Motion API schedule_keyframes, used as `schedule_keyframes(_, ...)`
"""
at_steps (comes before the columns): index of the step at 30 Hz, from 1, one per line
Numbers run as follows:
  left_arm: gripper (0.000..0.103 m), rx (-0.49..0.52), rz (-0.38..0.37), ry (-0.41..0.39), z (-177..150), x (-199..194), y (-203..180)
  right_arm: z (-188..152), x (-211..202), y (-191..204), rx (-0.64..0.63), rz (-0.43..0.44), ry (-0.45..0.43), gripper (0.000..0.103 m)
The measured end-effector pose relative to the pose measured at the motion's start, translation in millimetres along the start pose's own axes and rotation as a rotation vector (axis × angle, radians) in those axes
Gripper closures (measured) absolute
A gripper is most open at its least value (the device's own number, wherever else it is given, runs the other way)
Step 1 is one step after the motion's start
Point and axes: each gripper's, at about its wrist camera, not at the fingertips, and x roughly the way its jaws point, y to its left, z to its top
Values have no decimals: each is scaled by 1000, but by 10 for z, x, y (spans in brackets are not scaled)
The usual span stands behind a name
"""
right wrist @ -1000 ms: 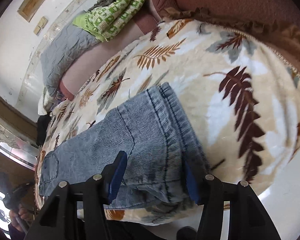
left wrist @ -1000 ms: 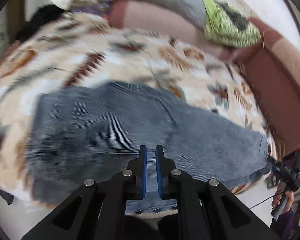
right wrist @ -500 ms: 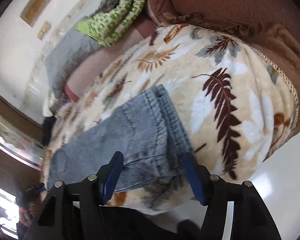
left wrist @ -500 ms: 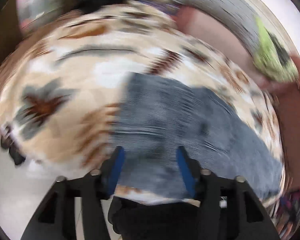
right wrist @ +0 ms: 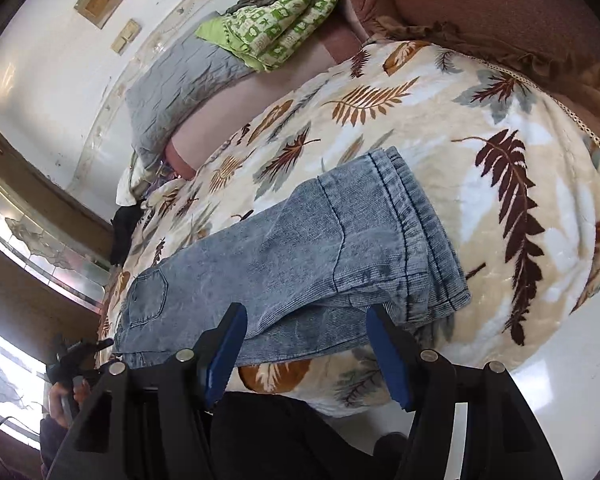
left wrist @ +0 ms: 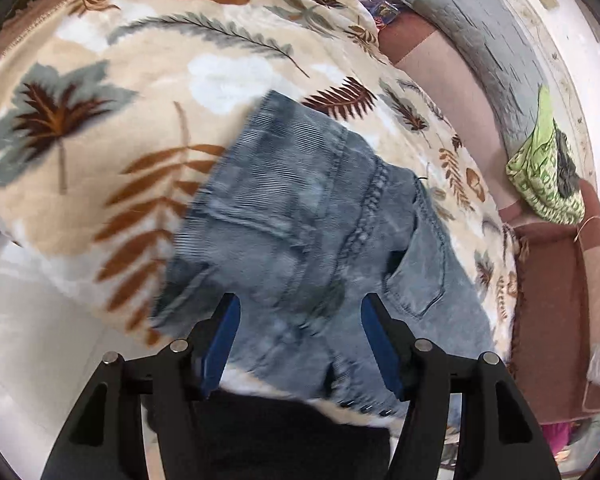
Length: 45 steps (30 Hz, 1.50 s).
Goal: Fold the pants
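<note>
Blue washed-denim pants (left wrist: 300, 220) lie folded lengthwise on a leaf-print blanket (left wrist: 100, 120), along the bed's near edge. My left gripper (left wrist: 300, 304) hovers over their waist end, beside a back pocket (left wrist: 420, 280). Its jaws are opening, apart above the cloth with nothing pinched. In the right wrist view the pants (right wrist: 300, 256) stretch from the pocket at the left to the stacked hems (right wrist: 420, 240). My right gripper (right wrist: 306, 314) stands open just short of the hem end, pressing on nothing. The left gripper (right wrist: 80, 354) also shows at that view's far left, held by a hand (right wrist: 66, 396).
A grey pillow (left wrist: 480, 40) and a green patterned quilt (left wrist: 540, 184) lie at the far side of the bed. A brown upholstered end (right wrist: 500, 12) borders the blanket (right wrist: 500, 120). White floor (right wrist: 560, 360) runs below the bed's near edge. Dark clothing (right wrist: 122, 232) sits at the far corner.
The left gripper went from shut to open and swung along the pants toward the waist end, rolling as it went. The right gripper's jaws widened and it lifted back from the hems.
</note>
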Motion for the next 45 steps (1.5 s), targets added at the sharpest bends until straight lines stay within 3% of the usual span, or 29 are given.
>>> schedule_keyframes(4, 42, -20, 2, -25, 62, 129, -90, -16, 11, -69, 22, -3, -3, 37)
schedule_keyframes(6, 62, -49, 24, -12, 98, 195, -37, -26, 21, -110, 32, -5, -2, 37)
schedule_keyframes(10, 70, -81, 24, -5, 90, 272, 52, -36, 54, -183, 53, 2, -4, 37)
schedule_keyframes(17, 70, -97, 3, 7, 25, 218, 44, -11, -56, -411, 172, 67, -38, 37)
schedule_keyframes(21, 64, -87, 9, 24, 0, 240, 16, -28, -176, -576, 272, 144, -67, 37)
schedule_keyframes(25, 65, -82, 23, 17, 36, 305, -28, -41, -35, -580, 343, 215, -23, 37)
schedule_keyframes(28, 75, -73, 39, 16, 63, 355, -22, -14, 151, -592, 409, 208, -17, 37)
schedule_keyframes(33, 87, -66, 23, 18, 85, 366, -11, 68, 497, -717, 578, 97, 1, 37)
schedule_keyframes(35, 89, -71, 6, 13, 86, 332, 11, 101, 558, -737, 628, 74, -11, 52)
schedule_keyframes(36, 91, -69, -5, 8, 87, 305, 12, 152, 551, -694, 604, 31, -21, 83)
schedule_keyframes(37, 91, -63, -13, 2, 84, 271, 15, 198, 523, -657, 566, -10, -31, 91)
schedule_keyframes(42, 93, -22, -49, -21, 58, 89, 18, 446, 292, -341, 405, -55, -120, 93)
schedule_keyframes(45, 93, 8, -55, -29, -14, -25, 10, 530, 55, -142, 298, 8, -229, 93)
